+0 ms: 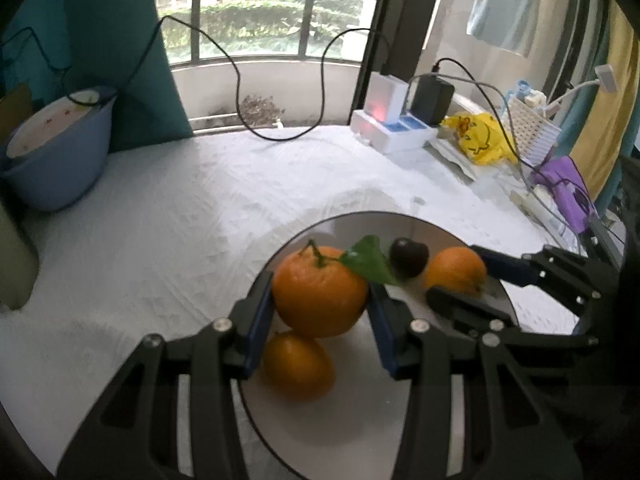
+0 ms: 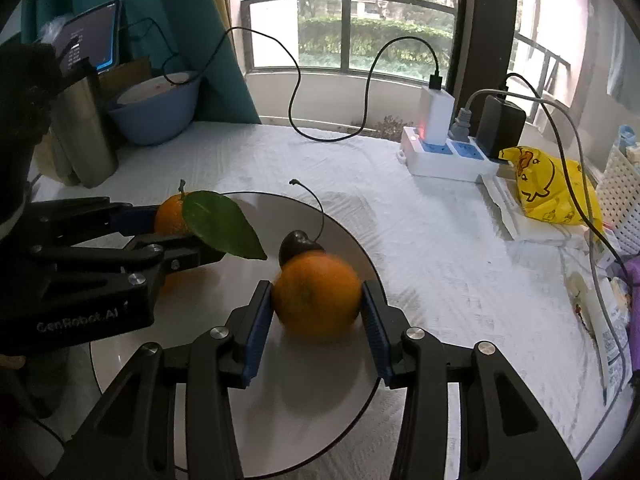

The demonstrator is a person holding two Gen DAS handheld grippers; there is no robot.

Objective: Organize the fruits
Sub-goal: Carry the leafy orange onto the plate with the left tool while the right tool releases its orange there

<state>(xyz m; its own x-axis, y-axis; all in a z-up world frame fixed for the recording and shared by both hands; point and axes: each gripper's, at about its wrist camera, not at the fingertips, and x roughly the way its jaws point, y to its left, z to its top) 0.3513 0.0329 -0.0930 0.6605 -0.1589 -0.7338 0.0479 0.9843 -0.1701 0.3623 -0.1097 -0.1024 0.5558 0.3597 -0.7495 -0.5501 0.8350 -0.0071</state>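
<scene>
1. My left gripper (image 1: 320,316) pinches the leafy orange (image 1: 320,292) over the grey plate (image 1: 340,420), another orange (image 1: 298,366) lying beneath.
2. My right gripper (image 2: 318,316) clamps a plain orange (image 2: 318,294) above that plate.
3. Behind it sits a dark cherry (image 2: 296,246).
4. Farther back: power strip (image 2: 444,156), blue bowl (image 2: 156,110).

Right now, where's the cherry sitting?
The cherry is on the round plate, just behind the plain orange held in the right gripper. In the left wrist view it sits between both oranges, beside the leaf.
</scene>
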